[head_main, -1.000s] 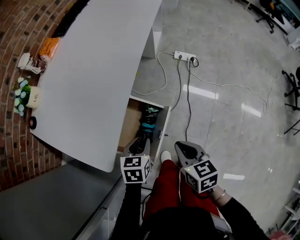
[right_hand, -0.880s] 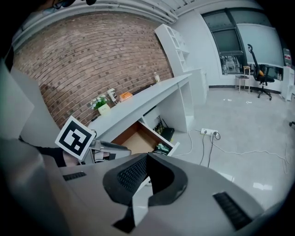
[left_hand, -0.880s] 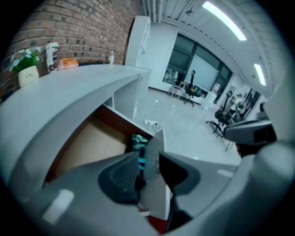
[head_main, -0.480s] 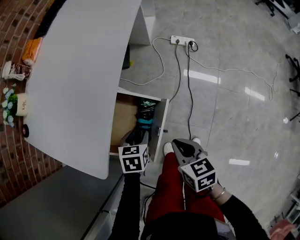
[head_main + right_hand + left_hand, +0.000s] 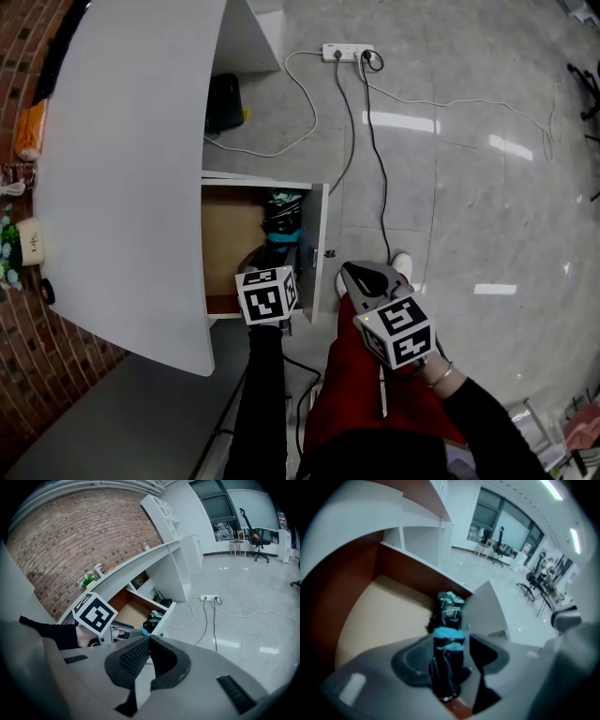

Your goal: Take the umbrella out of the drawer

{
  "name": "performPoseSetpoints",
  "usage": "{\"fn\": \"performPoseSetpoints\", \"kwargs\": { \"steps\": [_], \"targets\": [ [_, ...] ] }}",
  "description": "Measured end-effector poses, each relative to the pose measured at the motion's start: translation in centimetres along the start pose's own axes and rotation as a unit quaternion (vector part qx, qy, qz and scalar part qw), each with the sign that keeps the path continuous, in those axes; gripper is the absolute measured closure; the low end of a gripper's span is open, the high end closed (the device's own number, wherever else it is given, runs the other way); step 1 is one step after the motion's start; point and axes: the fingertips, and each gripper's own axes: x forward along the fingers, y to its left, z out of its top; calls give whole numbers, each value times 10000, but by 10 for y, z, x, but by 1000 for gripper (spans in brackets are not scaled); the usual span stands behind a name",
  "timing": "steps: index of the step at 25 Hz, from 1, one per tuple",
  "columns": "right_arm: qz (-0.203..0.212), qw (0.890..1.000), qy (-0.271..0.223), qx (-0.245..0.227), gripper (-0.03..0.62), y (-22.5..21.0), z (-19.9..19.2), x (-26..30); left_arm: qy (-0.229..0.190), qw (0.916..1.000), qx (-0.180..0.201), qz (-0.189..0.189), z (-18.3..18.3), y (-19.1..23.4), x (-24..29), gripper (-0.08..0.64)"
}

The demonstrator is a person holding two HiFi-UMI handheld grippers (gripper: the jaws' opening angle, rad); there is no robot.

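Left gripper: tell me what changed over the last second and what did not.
The left gripper has come down toward the open drawer. Its jaws are opening with the near end of the umbrella between them, not clamped. The right gripper sank beside it. Unchanged: umbrella lying in the drawer, drawer open, right gripper shut and empty.

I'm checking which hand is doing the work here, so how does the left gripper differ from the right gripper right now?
Jaws: the left gripper's are wide apart and opening, with the umbrella between them, not gripped; the right gripper's meet at the tips, empty.
Place: the left gripper reaches into the open drawer; the right gripper hangs outside it, over the person's red trouser leg.
Both carry a marker cube.
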Motion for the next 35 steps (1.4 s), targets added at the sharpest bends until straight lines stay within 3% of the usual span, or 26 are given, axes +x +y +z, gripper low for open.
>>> {"fn": "performPoseSetpoints", "kwargs": {
  "steps": [11,19,26,35],
  "targets": [
    [11,9997,126,229,594,-16,-20,17,572,9982,186,83,-16,3,38,276],
    [32,9992,154,377,594,-22,-25,21,957,9924,592,496,-25,9,62,281],
    [37,9986,185,487,594,-25,-30,25,1131,9912,635,280,-26,13,70,281],
    [58,9982,288,522,594,-21,-38,26,1329,9864,961,126,-25,12,76,305]
  ]
}}
